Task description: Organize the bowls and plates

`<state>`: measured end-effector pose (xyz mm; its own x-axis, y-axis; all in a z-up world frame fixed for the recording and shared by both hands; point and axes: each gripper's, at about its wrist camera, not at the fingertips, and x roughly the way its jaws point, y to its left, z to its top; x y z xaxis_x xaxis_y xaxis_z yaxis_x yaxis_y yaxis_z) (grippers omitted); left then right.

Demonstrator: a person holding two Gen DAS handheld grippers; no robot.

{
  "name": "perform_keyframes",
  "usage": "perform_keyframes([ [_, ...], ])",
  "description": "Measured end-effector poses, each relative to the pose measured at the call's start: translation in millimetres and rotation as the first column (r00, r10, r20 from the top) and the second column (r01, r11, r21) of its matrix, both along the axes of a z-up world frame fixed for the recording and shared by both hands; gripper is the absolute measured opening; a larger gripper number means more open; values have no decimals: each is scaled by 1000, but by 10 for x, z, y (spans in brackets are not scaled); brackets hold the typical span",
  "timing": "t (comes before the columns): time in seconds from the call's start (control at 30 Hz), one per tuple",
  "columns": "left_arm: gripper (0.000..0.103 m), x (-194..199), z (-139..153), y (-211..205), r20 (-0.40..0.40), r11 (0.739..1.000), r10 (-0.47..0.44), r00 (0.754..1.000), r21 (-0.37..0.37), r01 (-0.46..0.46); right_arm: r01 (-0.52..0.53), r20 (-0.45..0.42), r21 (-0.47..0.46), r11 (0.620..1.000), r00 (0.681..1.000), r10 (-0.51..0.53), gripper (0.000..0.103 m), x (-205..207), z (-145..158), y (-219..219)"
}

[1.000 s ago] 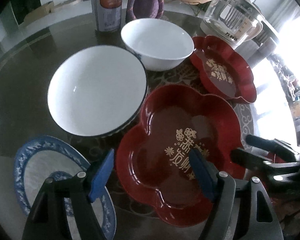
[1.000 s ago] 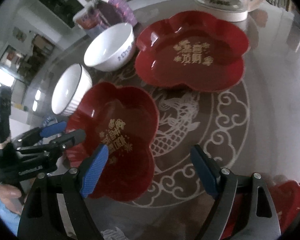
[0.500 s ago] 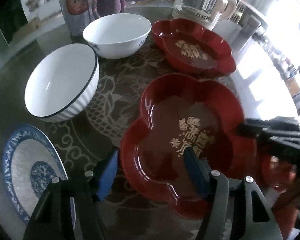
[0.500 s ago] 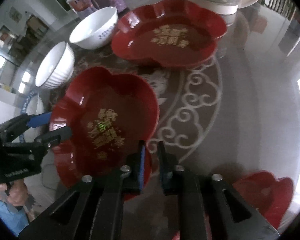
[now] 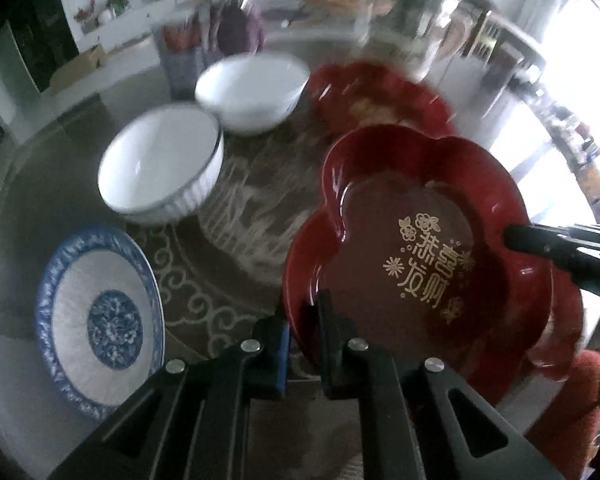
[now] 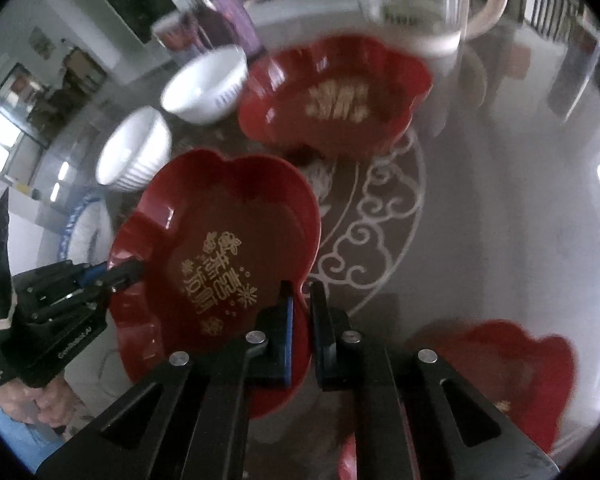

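Gripping the red flower-shaped plate [image 5: 400, 248] from opposite rims, we have the left gripper [image 5: 304, 344] and the right gripper [image 6: 300, 332] with jaws clamped narrow on it, above the tabletop [image 6: 480, 208] middle, near a second red plate [image 6: 336, 96] and two white bowls [image 5: 160, 168].

Home dining room. Round glass-topped table [image 5: 60, 168] with pale scroll-and-dragon pattern carries household tableware: two white bowls [image 5: 160, 172], blue-and-white plate [image 5: 100, 324], red flower-shaped dishes [image 6: 336, 96] with gold characters. Glass kettle [image 6: 420, 4] with cream handle stands at far edge. Behind table: white shelf [image 5: 112, 16] with small potted plants, cardboard box, dark cabinet. Bright windows [image 6: 0, 140] at sides, blurred household clutter along sill. Furnishings domestic, nothing commercial in style.
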<state>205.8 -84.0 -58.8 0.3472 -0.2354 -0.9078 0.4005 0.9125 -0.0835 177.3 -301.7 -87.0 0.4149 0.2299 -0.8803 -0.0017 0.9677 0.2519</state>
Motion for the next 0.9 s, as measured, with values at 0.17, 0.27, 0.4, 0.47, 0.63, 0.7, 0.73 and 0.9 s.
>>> perform_keyframes([
  [0.17, 11, -283, 548, -317, 70, 992, -78, 994, -89, 84, 32, 88, -16, 999, 996, -30, 9, -460, 546, -356],
  [0.27, 10, -466, 674, -649, 86, 982, -140, 986, -114, 149, 89, 116, -20, 996, 990, -86, 10, -759, 717, -622],
  [0.4, 10, -653, 607, -1100, 76, 971, -207, 975, -103, 214, 181, 103, -11, 983, 978, -179, 10, -1182, 665, -993],
  [0.47, 10, -711, 476, -1326, 63, 966, -238, 969, -86, 242, 232, 92, -7, 973, 969, -230, 10, -1356, 567, -1144],
  [0.63, 11, -825, 187, -1773, 36, 959, -280, 959, -21, 281, 341, 65, 65, 938, 936, -345, 10, -1715, 245, -1403],
  [0.7, 11, -847, 91, -1871, 27, 956, -293, 956, -3, 293, 368, 65, 81, 926, 925, -373, 10, -1821, 166, -1445],
  [0.73, 11, -858, 54, -1903, 23, 955, -298, 954, 7, 298, 381, 65, 88, 920, 920, -387, 10, -1850, 105, -1458],
  [0.9, 11, -926, -58, -1991, 55, 945, -324, 944, 67, 320, 414, 39, 121, 902, 906, -421, 10, -1864, -166, -1483],
])
